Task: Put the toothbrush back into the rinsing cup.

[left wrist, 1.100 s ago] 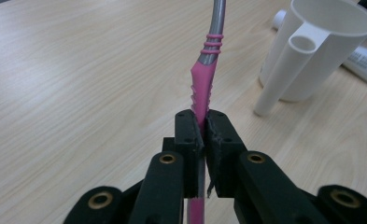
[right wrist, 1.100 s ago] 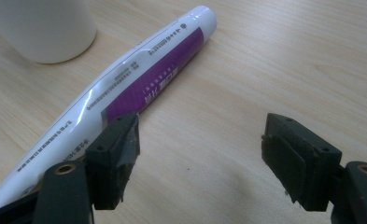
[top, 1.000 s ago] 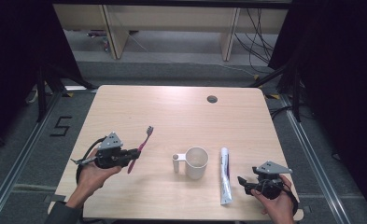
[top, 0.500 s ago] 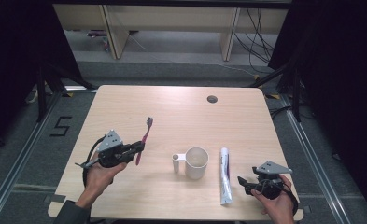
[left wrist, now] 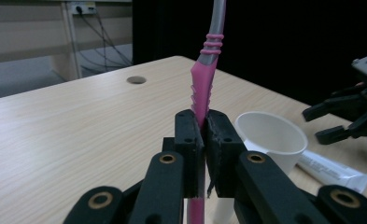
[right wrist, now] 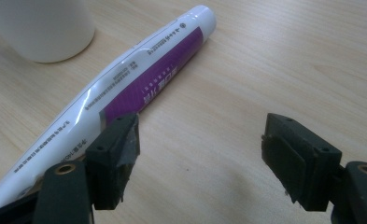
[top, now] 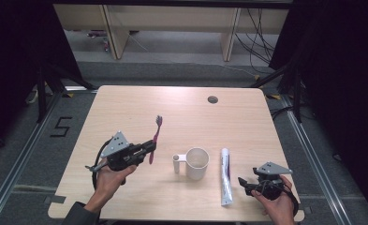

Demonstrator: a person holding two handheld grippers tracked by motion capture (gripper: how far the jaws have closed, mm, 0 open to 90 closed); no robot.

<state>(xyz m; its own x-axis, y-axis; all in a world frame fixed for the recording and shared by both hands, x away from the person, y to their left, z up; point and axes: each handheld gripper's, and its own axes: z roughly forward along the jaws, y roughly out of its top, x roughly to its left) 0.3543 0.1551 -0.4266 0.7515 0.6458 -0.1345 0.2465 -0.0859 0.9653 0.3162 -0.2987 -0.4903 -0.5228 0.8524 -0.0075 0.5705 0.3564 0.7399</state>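
My left gripper [top: 149, 149] is clamped tight on the pink toothbrush [top: 155, 137], gripping low on the handle so the bristled head stands up and away, free to go into the white cup [top: 196, 162] just to its right. My right gripper [top: 245, 183] rests with jaws spread and empty beside the toothpaste tube [top: 225, 176], which lies flat by the cup. The table [top: 181, 112] is pale wood with a cable hole [top: 213, 99]; dark curtains, cables and shelving stand beyond
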